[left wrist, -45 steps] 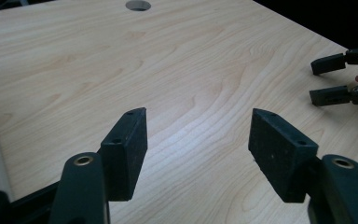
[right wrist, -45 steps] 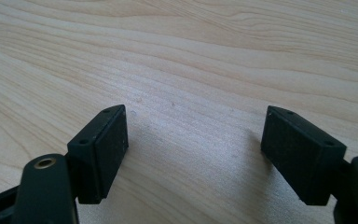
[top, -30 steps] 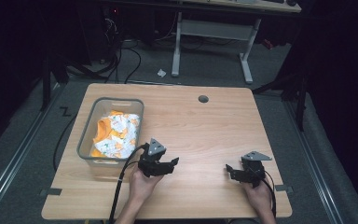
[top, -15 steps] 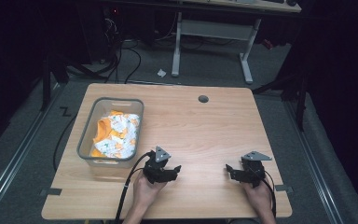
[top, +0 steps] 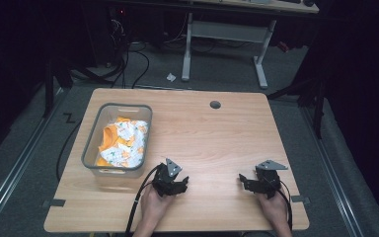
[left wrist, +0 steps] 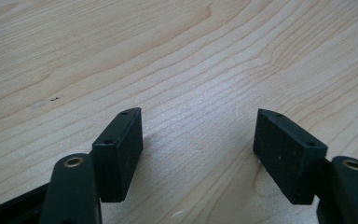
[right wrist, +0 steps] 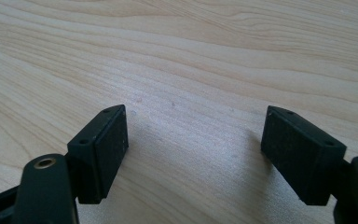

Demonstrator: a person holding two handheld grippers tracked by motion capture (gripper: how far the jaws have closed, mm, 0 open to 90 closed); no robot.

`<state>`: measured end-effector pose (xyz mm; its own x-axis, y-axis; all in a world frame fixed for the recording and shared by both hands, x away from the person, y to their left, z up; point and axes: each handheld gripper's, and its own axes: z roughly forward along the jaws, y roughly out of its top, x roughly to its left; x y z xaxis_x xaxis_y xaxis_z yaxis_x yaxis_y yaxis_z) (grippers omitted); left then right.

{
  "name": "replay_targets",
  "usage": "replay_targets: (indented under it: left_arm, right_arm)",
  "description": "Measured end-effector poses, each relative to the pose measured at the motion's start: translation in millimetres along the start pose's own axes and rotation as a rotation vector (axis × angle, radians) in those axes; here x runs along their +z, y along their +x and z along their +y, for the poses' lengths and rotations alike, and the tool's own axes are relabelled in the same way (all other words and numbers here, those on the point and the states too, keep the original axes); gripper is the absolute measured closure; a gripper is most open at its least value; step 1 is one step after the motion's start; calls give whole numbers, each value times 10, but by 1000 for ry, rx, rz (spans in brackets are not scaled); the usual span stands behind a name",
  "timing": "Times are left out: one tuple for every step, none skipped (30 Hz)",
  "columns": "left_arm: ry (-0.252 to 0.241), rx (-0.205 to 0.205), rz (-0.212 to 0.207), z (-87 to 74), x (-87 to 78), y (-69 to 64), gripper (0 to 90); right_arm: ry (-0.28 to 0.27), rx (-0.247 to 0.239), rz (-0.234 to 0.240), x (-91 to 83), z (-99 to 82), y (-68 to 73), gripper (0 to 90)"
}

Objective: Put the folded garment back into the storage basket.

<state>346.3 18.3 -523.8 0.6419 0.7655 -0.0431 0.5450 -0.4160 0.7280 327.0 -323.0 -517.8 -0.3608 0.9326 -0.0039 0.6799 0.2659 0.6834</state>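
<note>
The orange-and-white cloth (top: 122, 143) lies bundled inside the clear plastic bin (top: 90, 149), which stands on the left side of the tabletop (top: 217, 133), a little nearer than its middle. Judging by how things lie, the putting-away looks done: the cloth sits wholly within the bin's walls, nothing hangs over the rim, and no other cloth lies out on the wood. What is left, if anything, seems no more than setting the tools at rest. The left gripper (top: 173, 186) is near the front edge, just right of the bin's near corner and apart from it, jaws spread wide over bare wood with nothing between them (its own view shows plain grain between the two black pads). The right gripper (top: 250, 182) lies well to the right, also near the front edge, jaws likewise spread and empty. By count: one cloth bundle, though whether it is one piece or several I cannot tell; one bin; two grippers; two hands; one round cable hole (top: 215, 104) at the far side.
</note>
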Motion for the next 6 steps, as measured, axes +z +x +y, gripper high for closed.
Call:
replay_targets:
  left_arm:
    - [1, -2, 1, 0, 0, 2, 328]
    - [2, -5, 1, 1, 0, 5, 321]
    - [3, -6, 2, 1, 0, 5, 317]
    - [4, -6, 3, 1, 0, 6, 315]
    - [4, -6, 3, 1, 0, 6, 313]
    - [4, -7, 3, 1, 0, 6, 312]
  right_arm:
    - [0, 0, 0, 0, 0, 0, 233]
    - [0, 0, 0, 0, 0, 0, 233]
    - [0, 0, 0, 0, 0, 0, 233]
    - [0, 0, 0, 0, 0, 0, 233]
    - [0, 0, 0, 0, 0, 0, 233]
    - [0, 0, 0, 0, 0, 0, 233]
